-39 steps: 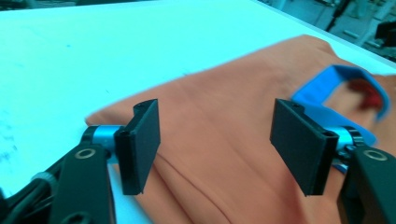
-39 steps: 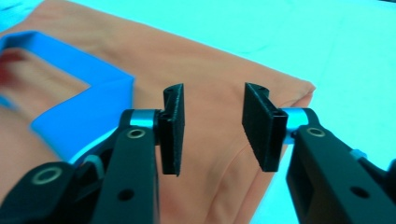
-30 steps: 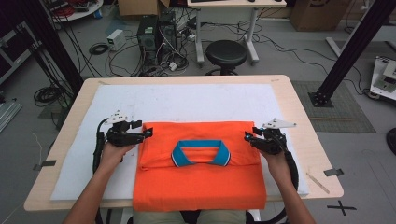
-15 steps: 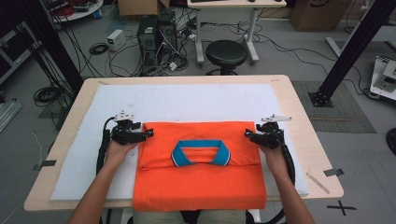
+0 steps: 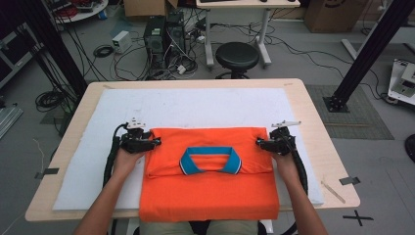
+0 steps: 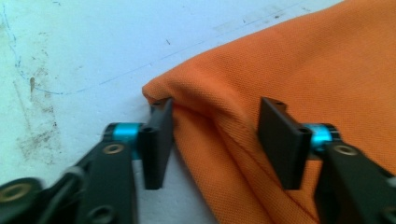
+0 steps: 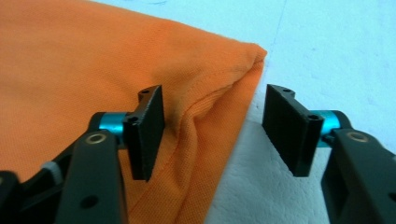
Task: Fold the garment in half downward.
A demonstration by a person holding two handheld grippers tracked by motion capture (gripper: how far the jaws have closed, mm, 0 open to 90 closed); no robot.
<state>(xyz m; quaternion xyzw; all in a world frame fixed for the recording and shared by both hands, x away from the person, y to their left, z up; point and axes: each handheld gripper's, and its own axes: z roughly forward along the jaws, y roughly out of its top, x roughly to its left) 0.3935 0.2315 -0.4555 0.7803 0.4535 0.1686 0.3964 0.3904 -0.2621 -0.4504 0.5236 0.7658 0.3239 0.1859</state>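
Two grippers, left (image 5: 155,142) just closing, right (image 5: 260,143) parted, straddle the orange shirt's (image 5: 210,193) far corners unpinched; bare white mat (image 5: 195,105) beyond.

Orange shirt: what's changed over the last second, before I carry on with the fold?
Both grippers slid inward to the folded top corners of the orange shirt. The left gripper has just been closing, fabric between its jaws, one pad touching the fold, not yet pinched. The right gripper opened wider and straddles its corner edge. The shirt, blue collar and white mat stayed put.
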